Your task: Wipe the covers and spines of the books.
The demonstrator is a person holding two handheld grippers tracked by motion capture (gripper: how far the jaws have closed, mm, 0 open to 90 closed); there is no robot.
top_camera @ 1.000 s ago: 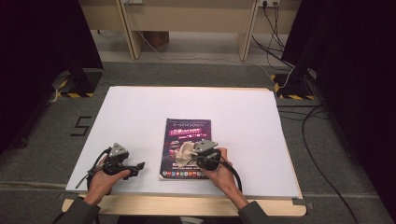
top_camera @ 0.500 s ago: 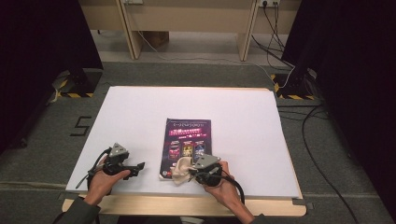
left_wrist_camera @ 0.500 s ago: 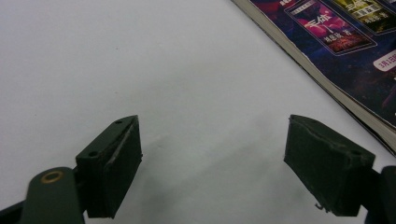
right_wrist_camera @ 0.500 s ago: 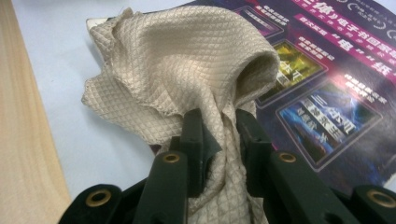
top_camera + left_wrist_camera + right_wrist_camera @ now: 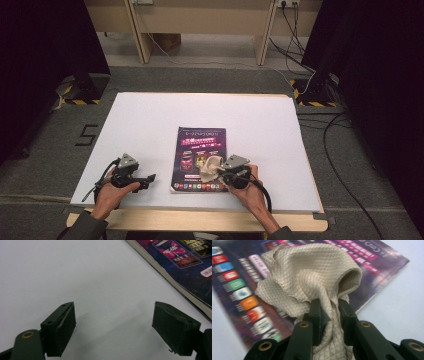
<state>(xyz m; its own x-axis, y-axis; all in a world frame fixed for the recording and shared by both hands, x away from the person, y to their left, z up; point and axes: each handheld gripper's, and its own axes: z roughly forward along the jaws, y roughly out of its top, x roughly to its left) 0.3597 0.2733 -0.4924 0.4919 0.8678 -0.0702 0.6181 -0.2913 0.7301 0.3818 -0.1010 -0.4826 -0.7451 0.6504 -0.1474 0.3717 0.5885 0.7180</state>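
Your right gripper (image 5: 329, 315) is pinching the beige cloth (image 5: 312, 277) over the magazine (image 5: 200, 157); left gripper (image 5: 122, 327) sits spread, nothing in it. Thin grip, so dragging could yank the cloth free or shove the magazine.

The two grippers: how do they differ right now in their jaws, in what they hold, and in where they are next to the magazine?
The left gripper has its jaws wide apart; the right gripper has them closed. The left gripper holds nothing, while the right gripper pinches a beige cloth. The left gripper sits over the bare white table beside the magazine; the right gripper holds its cloth over the magazine's cover. Both are hand-held, near the table's front edge.
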